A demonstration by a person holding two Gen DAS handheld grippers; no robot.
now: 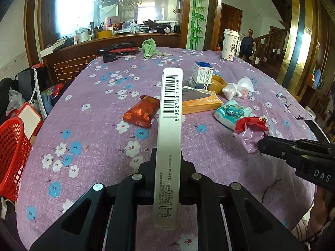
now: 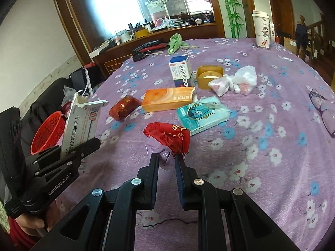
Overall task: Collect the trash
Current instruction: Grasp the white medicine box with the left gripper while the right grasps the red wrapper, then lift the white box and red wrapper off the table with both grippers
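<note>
Trash: white carton clamped upright in left gripper fingers | red wrapper pinched by right gripper | red basket lies left, nearer left gripper.

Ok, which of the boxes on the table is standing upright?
The blue-and-white medicine box, beside the yellow tub. The orange box in front of it lies flat, torn open at one end.
</note>
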